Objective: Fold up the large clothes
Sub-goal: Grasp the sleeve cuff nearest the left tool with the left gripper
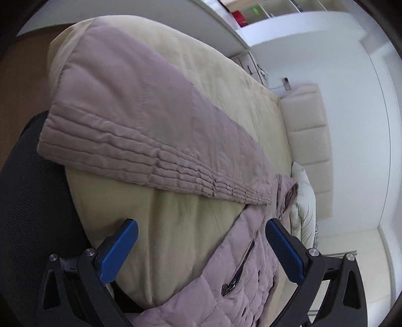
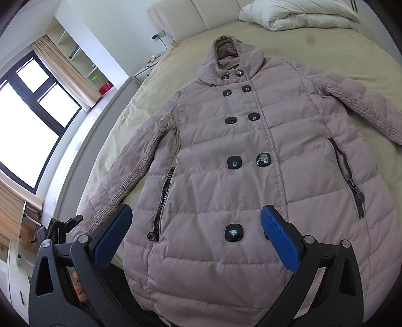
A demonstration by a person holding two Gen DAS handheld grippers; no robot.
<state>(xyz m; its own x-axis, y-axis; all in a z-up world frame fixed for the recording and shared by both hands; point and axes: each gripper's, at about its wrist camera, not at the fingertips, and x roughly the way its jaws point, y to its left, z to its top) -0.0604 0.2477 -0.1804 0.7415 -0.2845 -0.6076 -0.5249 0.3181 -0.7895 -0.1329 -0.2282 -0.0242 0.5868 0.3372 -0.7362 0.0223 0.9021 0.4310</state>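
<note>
A mauve quilted hooded coat lies face up and spread flat on the bed, hood toward the headboard, both sleeves out to the sides. My right gripper is open above the coat's lower front, near the bottom black button, holding nothing. In the left wrist view, a coat sleeve lies across the beige sheet, and the coat's side with a zip pocket is between the fingers. My left gripper is open and empty above the bed edge.
A white folded duvet lies by the padded headboard. A window with curtains and shelves stands to the left. A dark chair sits by the bed edge in the left wrist view.
</note>
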